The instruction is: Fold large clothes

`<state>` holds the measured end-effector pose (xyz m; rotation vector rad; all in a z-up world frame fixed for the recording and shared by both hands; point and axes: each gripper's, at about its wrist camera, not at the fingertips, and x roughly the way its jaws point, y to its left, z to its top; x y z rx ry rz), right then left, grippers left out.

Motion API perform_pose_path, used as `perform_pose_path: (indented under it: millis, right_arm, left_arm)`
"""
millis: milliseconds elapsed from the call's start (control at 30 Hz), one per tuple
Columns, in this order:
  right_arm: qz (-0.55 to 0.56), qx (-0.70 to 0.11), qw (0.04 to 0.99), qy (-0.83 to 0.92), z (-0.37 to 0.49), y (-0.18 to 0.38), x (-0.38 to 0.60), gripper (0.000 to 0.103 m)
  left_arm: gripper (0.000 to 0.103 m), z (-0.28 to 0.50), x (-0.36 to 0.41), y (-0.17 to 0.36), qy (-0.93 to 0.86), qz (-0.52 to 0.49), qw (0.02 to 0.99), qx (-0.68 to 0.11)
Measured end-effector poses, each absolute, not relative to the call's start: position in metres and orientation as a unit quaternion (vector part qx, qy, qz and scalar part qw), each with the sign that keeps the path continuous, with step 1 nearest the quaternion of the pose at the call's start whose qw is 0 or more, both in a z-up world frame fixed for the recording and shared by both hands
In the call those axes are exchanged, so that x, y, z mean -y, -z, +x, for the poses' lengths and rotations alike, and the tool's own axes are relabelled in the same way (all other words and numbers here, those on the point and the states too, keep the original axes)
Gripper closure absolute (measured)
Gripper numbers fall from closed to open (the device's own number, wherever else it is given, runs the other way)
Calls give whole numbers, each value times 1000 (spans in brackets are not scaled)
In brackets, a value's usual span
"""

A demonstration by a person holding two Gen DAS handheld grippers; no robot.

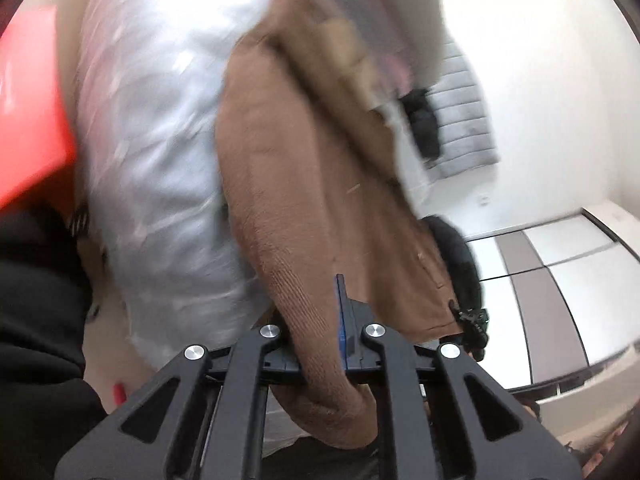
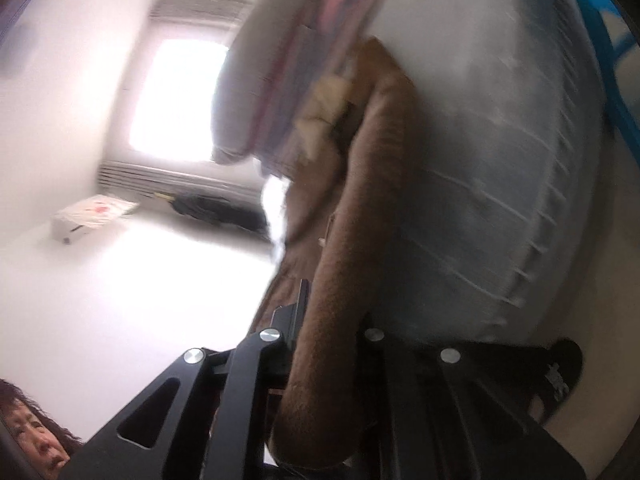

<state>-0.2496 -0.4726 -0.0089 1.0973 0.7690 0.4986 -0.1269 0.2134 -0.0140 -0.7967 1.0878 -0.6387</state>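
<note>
Left wrist view: the left gripper (image 1: 320, 320) is pinching a thick fold of a brown knitted garment (image 1: 304, 184), its jaws pressed in on the ribbed cloth so that a rolled edge is bulging out below the black linkage. The blue finger (image 1: 341, 320) on the right side of the fold is lying flat against the knit (the other one is hidden behind the cloth). From the grip the garment is stretching up and away, hanging against a pale grey quilted cover (image 1: 160, 128) that is filling the left half of the picture. A red-orange panel (image 1: 28, 120) is showing at the far left edge, and a dark sleeve (image 1: 36, 320) is sitting below it. To the right, a white wall (image 1: 540, 80) and a tiled floor (image 1: 560, 272) are curving away.

In the right wrist view, the right gripper (image 2: 332, 320) is likewise clamping a rolled band of the same brown knit, which is running up between the fingers and along the grey cover (image 2: 500, 160). A bright window (image 2: 180, 92) is glowing beyond, blurred, with a blue frame (image 2: 600, 48) at the upper right.
</note>
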Motion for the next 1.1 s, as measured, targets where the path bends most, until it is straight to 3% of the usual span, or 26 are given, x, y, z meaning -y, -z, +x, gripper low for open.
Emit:
perform_pose_path:
  millis: [233,333,433,533,567,700,967,1033,1100]
  right_arm:
    - [487,-303,778,-256,-295,-50,470,92]
    - [479,-316,784,-239,-327,-48,476,92]
    - [476,-370,772,-202,-340,-11,477,87]
    - [496,-413,743,-176,-350,33,485,68]
    - [504,-417,737,-171,-352,41,488,55]
    - [511,-426,728,-165,-349,52,494,34]
    - [511,-439,714,-191,-337,59,483,36]
    - [511,-434,716,-193,-341,59,480,62]
    - [514,-424,720,-191,-345,59,479,79]
  left_arm:
    - [94,-167,-214,-69,342,-318,762,-450]
    - [92,-186,-220,-55,352,-279,748,-489]
    - [86,-192,-230,-8,334,-278,711,-552]
    - [85,-194,-243,33,309,-298,687,-586]
    - [84,-195,-247,42,306,-306,681,-591]
    - [62,-197,-258,62,280,-307,683,-601]
    - [55,-187,-242,72,268,-268,692,-614]
    - [55,-183,-236,75,267,-259,689,-622]
    - [55,-184,-229,78,265,-248,689,-628]
